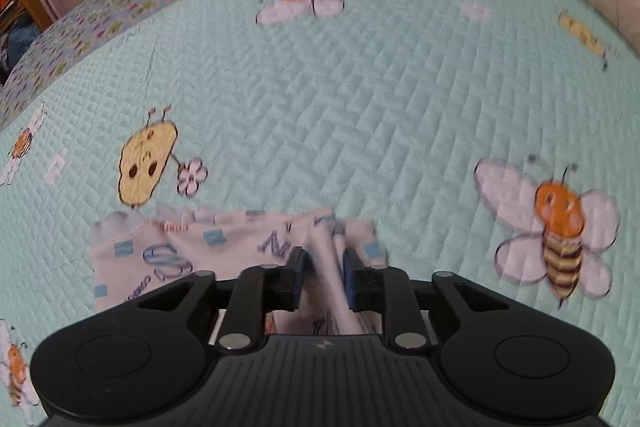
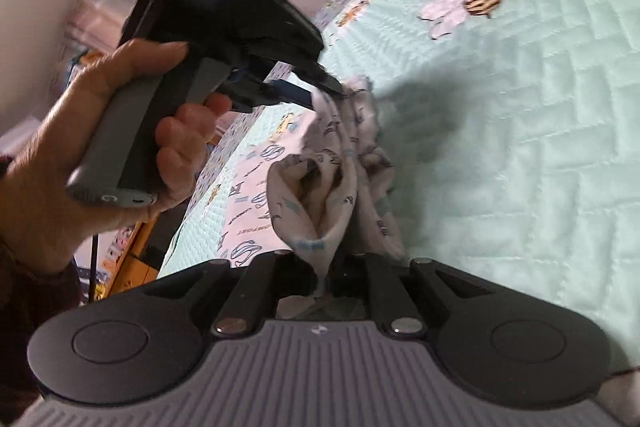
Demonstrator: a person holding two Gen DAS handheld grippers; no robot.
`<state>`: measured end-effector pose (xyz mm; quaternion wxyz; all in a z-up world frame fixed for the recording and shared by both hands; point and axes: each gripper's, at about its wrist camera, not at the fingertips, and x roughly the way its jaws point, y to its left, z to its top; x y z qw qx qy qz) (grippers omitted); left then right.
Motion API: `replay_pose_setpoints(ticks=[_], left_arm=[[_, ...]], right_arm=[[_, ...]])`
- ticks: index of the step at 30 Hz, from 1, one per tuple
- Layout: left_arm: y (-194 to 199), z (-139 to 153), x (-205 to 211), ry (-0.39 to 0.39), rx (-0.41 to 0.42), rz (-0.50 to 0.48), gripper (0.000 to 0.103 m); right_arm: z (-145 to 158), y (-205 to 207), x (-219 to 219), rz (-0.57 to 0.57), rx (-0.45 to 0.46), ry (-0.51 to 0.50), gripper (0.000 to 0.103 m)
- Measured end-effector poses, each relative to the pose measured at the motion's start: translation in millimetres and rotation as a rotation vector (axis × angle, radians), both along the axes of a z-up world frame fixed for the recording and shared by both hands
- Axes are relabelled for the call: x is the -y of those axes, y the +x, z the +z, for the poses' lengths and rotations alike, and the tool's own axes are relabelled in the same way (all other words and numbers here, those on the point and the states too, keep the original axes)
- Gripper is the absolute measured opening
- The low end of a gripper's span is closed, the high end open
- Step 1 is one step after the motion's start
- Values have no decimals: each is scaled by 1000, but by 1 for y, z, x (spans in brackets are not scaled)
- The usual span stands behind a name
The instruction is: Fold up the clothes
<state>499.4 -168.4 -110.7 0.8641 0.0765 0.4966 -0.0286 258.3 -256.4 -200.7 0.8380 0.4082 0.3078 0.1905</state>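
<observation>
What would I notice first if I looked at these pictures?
Probably the big cartoon bee on the mint-green quilt, at the right of the left wrist view. Next, the white printed garment bunched between the left gripper fingers at the bottom middle. In the right wrist view, a hand at the left grips that gripper's handle, while the right gripper holds the cloth's other end.
</observation>
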Motion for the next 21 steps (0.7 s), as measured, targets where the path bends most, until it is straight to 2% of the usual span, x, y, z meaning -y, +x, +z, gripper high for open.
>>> replay_pose_setpoints(ticks=[2, 4, 6, 8, 12, 16, 19, 21], left_arm=[[-4, 13, -5, -57, 42, -1, 47], [-12, 29, -11, -117, 86, -5, 50], [-25, 46, -18, -147, 129, -22, 58], [-45, 58, -30, -179, 147, -30, 78], [-99, 63, -76, -311, 134, 7, 80], [-145, 32, -129, -440, 83, 93, 82], [-159, 11, -135, -430, 62, 56, 79], [-164, 4, -131, -416, 69, 4, 79]], right_arm=[[1, -5, 2, 4, 4, -6, 10], [1, -12, 8, -4, 0, 10, 11], [3, -21, 15, -13, -4, 21, 12], [8, -31, 23, -21, 6, 21, 17], [33, -42, 41, -40, 88, 29, 17], [66, -15, 51, -18, 200, 26, 27], [74, 30, 35, 133, 186, 63, 29], [64, 67, 22, 271, 137, 140, 28]])
